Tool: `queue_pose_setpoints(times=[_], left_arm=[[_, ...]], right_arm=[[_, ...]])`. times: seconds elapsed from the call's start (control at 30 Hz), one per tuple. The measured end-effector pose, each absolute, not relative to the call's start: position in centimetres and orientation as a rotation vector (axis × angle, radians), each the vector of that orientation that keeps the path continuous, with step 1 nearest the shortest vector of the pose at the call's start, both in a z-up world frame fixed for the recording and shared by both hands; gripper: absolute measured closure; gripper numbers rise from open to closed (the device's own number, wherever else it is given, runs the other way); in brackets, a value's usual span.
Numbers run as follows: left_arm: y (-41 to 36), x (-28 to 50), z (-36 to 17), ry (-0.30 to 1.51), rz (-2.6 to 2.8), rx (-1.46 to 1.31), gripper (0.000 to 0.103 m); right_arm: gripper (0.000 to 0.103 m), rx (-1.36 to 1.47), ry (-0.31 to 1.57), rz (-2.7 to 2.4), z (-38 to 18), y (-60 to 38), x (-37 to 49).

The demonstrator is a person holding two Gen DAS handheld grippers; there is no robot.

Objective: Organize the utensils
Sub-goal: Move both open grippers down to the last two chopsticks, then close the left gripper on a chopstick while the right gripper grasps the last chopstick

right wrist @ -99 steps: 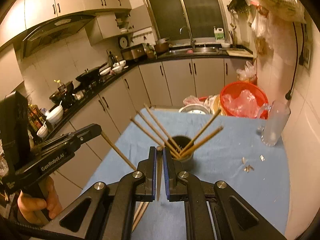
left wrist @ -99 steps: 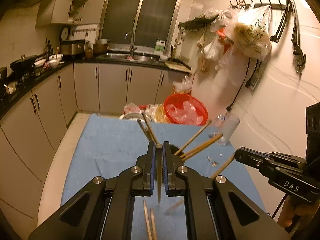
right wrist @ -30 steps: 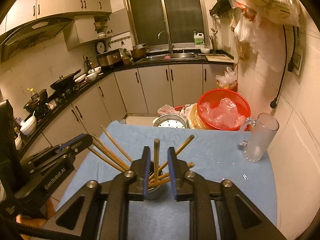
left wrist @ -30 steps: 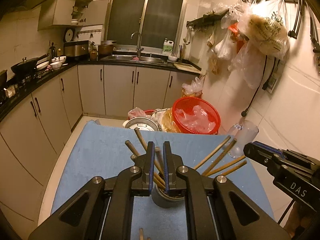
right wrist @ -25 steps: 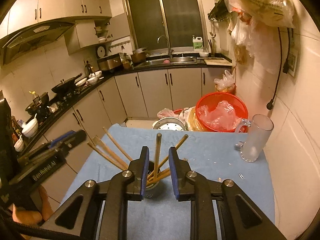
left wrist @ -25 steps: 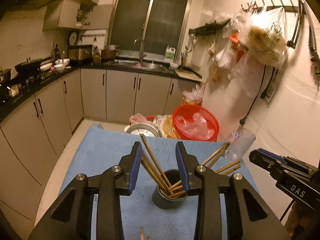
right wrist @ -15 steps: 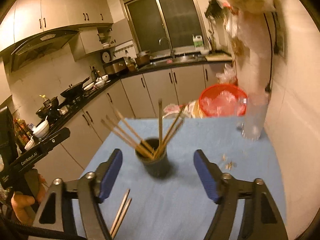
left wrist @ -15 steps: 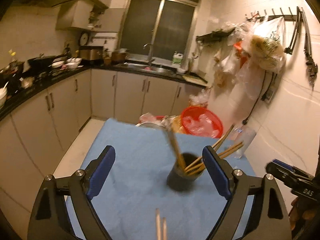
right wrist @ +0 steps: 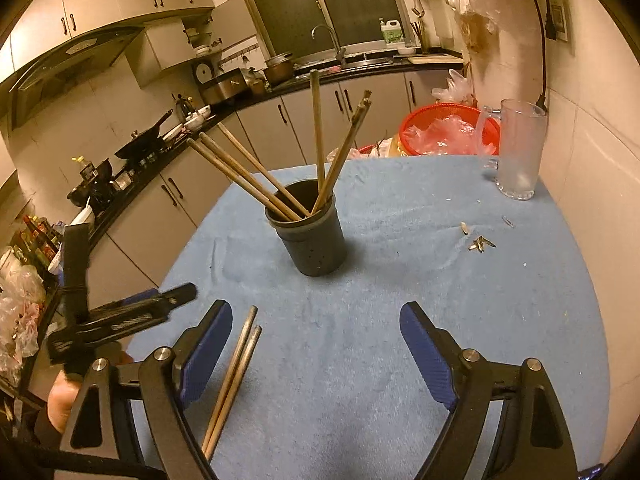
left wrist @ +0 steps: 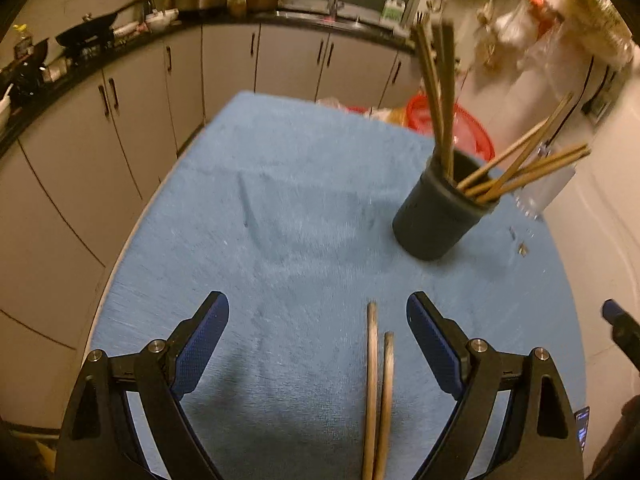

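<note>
The dark round plastic holder (right wrist: 307, 234) stands upright near the middle of the right wrist view, on the desk covered with a blue towelling cloth (right wrist: 400, 320). The long brown wooden chopsticks in the holder (right wrist: 320, 148) fan out to upper left and upper right because they lean loosely against its rim, with room left inside for more.

Two loose wooden chopsticks (left wrist: 378, 392) lie flat and side by side on the cloth at the bottom centre of the left wrist view, their tips pointing up the frame toward the holder. The left gripper (left wrist: 318, 340) has just been opening and now stands with its blue pads (left wrist: 434, 348) wide apart, straddling the pair without touching it; it looks set to pick these up. The right gripper (right wrist: 316, 342) has also just been opening, its jaws spread with only cloth between them. In that view the loose pair sits at lower left, just beside the left-hand pad.

A frosted glass mug (right wrist: 518, 148) stands at the upper right by the wall, well apart from the holder. A few small scraps (right wrist: 480, 242) dot the cloth in front of it.

The side of the left gripper, at the left edge of the right wrist view, carries lettering too blurred to read here. No other writing is legible.
</note>
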State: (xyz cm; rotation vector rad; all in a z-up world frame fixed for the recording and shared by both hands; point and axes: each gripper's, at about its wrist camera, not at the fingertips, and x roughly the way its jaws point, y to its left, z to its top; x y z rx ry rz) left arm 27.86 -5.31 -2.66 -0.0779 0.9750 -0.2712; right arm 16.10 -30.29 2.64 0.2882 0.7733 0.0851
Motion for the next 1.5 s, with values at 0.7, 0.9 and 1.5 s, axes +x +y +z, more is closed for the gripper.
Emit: queue_pose_setpoints(times=[0.7, 0.9, 1.5], left_arm=[[-11.2, 31.8, -8.7, 1.189, -0.342, 0.097, 0.095], [-8.5, 31.7, -8.8, 1.19, -0.35, 0.081, 0.096], [-2.4, 29.7, -8.6, 1.198, -0.374, -0.022, 0.095]], right_arm=[[0.044, 0.318, 0.94, 0.13, -1.6, -27.5, 19.2], [0.056, 0.352, 1.045, 0.174, -4.6, -25.4, 21.3], [0.094, 0.289, 1.252, 0.153, -9.6, -19.1, 28.4]])
